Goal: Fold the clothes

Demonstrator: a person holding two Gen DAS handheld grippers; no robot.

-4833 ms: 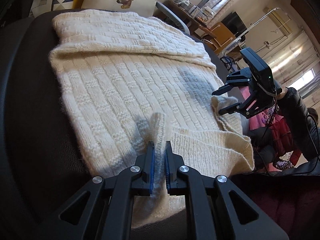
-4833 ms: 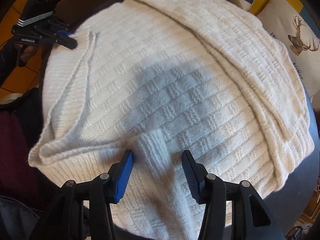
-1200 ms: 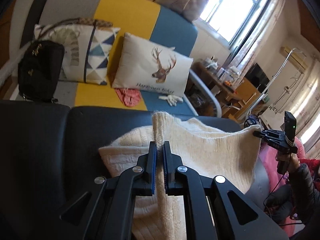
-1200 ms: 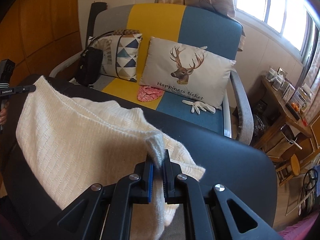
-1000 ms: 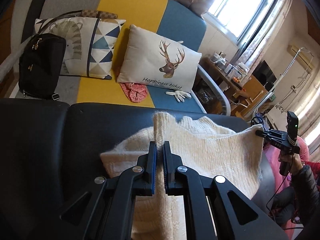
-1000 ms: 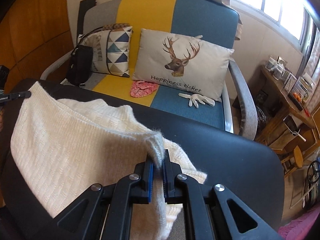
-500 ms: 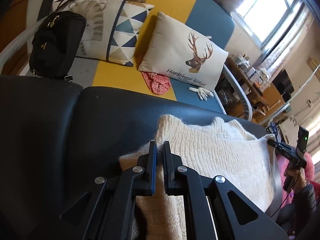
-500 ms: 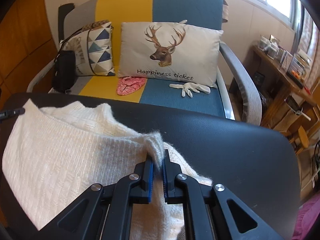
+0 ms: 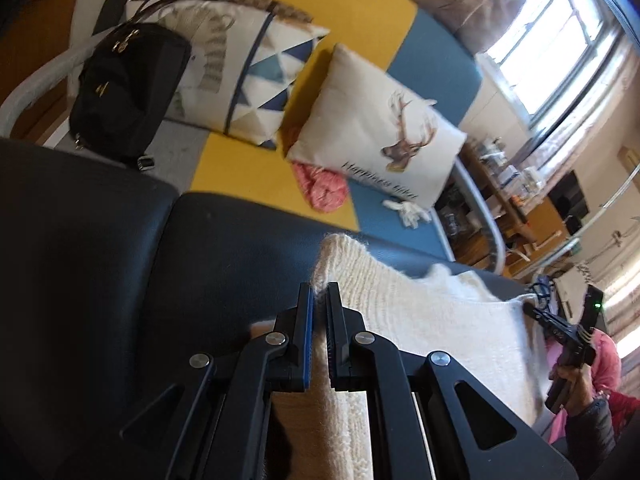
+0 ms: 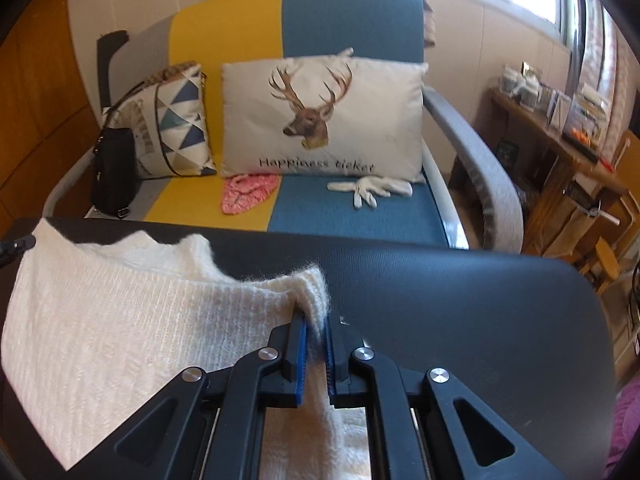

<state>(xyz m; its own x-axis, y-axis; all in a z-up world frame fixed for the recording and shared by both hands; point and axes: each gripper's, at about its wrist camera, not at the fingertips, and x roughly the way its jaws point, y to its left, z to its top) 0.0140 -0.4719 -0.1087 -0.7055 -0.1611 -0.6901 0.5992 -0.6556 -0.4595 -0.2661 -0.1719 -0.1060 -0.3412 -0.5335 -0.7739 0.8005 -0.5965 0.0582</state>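
The left gripper (image 9: 319, 300) pinches one corner of the cream knit sweater (image 9: 420, 320), fingers pressed together on the fabric. The right gripper (image 10: 315, 326) clamps the other corner the same way. The sweater (image 10: 112, 328) lies across the black padded table (image 10: 460, 312), stretched between them. At twelve o'clock stands a sofa (image 10: 344, 12) with a deer-print cushion (image 10: 320, 116).

one sweater (image 10: 120, 332), two cushions (image 10: 320, 120), one bag (image 10: 112, 172)
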